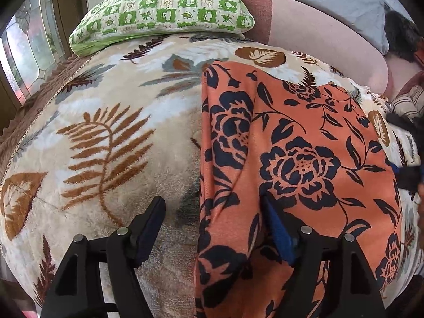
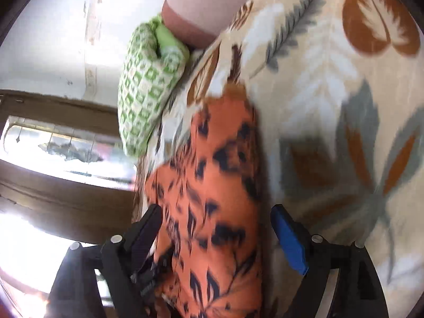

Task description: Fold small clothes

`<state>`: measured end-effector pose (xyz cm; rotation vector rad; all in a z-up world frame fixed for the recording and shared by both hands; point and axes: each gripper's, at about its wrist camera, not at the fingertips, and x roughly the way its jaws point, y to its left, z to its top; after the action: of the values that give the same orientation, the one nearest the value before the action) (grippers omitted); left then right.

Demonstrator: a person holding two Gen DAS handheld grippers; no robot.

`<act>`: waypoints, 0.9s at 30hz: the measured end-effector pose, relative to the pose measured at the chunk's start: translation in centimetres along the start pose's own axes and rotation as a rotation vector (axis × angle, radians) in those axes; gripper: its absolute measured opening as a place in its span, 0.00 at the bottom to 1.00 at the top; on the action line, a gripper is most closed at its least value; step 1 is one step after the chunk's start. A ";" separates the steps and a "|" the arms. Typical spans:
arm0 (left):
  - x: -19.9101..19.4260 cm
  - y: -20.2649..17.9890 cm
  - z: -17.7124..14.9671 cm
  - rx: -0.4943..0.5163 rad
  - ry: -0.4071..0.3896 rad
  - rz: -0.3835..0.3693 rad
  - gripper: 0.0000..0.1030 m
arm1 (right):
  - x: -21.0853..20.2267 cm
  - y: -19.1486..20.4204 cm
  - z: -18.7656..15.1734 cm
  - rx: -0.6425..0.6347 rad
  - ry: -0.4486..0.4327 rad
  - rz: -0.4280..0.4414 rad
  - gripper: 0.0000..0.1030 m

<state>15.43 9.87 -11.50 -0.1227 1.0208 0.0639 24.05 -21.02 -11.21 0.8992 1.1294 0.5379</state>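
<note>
The orange floral garment [image 1: 291, 143] lies flat on the leafy blanket [image 1: 106, 132], and both the left gripper [image 1: 212, 206] and right gripper [image 2: 216, 212] have jaws spread wide, gripping nothing.

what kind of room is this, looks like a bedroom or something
Probably a bedroom: a bed under a plush leaf-print blanket, a green checked pillow at its head, and an orange floral garment lying on top.
</note>
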 end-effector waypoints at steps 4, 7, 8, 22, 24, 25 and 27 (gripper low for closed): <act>0.1 0.1 0.0 -0.009 0.003 -0.001 0.75 | 4.1 -0.6 2.7 0.026 0.099 0.022 0.33; 0.2 0.0 -0.2 -0.006 -0.004 0.000 0.76 | 3.6 2.0 2.2 -0.149 0.027 -0.117 0.30; 0.3 0.0 -0.2 -0.010 -0.003 0.001 0.77 | 4.8 2.4 1.9 -0.165 0.028 -0.175 0.30; -4.7 4.4 -4.0 -0.180 0.007 -0.235 0.75 | -3.4 1.7 -6.2 -0.075 0.023 -0.092 0.77; -2.4 4.5 -5.1 -0.211 0.106 -0.262 0.53 | -2.6 0.4 -7.9 -0.047 0.090 -0.056 0.77; -1.8 4.8 -5.4 -0.239 0.108 -0.279 0.48 | -1.8 0.3 -8.7 -0.065 0.133 -0.044 0.59; -2.5 5.1 -5.1 -0.268 0.117 -0.345 0.21 | -0.9 0.5 -9.4 -0.100 0.153 -0.115 0.34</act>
<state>9.23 14.25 -12.40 -0.5502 1.0913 -0.1225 14.98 -18.25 -11.74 0.7114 1.2732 0.5701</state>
